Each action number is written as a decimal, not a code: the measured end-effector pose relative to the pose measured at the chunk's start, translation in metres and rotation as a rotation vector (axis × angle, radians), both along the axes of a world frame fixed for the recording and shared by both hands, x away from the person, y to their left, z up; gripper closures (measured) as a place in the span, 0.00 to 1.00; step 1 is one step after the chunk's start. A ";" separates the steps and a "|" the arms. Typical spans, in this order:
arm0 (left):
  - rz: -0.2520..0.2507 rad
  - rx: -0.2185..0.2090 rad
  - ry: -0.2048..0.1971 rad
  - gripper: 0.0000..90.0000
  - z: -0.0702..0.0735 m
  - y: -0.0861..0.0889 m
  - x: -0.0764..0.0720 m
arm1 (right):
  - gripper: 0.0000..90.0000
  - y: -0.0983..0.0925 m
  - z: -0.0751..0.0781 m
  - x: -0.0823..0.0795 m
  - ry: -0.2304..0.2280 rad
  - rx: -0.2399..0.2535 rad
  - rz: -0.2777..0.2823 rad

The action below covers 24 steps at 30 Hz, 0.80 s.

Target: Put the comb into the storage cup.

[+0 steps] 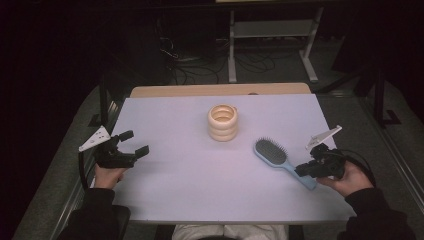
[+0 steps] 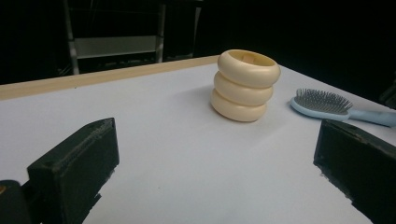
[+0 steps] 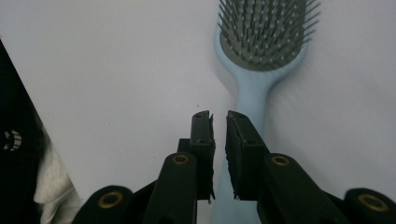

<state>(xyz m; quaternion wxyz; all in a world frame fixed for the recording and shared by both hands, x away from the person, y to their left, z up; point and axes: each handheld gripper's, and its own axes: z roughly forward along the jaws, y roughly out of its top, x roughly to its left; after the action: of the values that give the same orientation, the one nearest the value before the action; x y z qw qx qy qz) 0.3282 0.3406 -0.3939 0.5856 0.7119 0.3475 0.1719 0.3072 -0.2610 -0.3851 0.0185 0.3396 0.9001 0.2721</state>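
Well inboard: hairbrush [image 1: 280,160], broad bare tabletop [image 1: 180,170]

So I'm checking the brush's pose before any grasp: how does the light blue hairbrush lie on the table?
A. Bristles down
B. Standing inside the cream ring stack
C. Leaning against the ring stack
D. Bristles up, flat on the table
D: the hairbrush lies flat on the table with its bristles facing up, apart from the ring stack.
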 end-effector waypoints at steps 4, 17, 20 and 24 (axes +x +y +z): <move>0.000 0.002 0.001 0.00 0.000 0.000 0.000 | 0.82 0.005 0.008 -0.001 -0.041 0.005 -0.007; 0.021 -0.008 0.002 0.00 0.001 0.002 -0.004 | 0.46 0.023 0.022 0.005 -0.087 -0.025 -0.067; 0.020 -0.001 -0.002 0.00 0.002 0.002 -0.006 | 0.30 0.025 0.018 0.011 -0.091 -0.044 -0.106; 0.019 0.003 0.000 0.00 0.001 0.001 -0.006 | 0.14 0.025 0.015 0.019 -0.078 -0.053 -0.130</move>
<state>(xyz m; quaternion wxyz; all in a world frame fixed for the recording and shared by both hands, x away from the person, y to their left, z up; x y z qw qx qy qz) 0.3226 0.3419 -0.3925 0.5829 0.7095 0.3537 0.1779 0.3261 -0.2357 -0.3705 0.0803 0.3856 0.8817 0.2596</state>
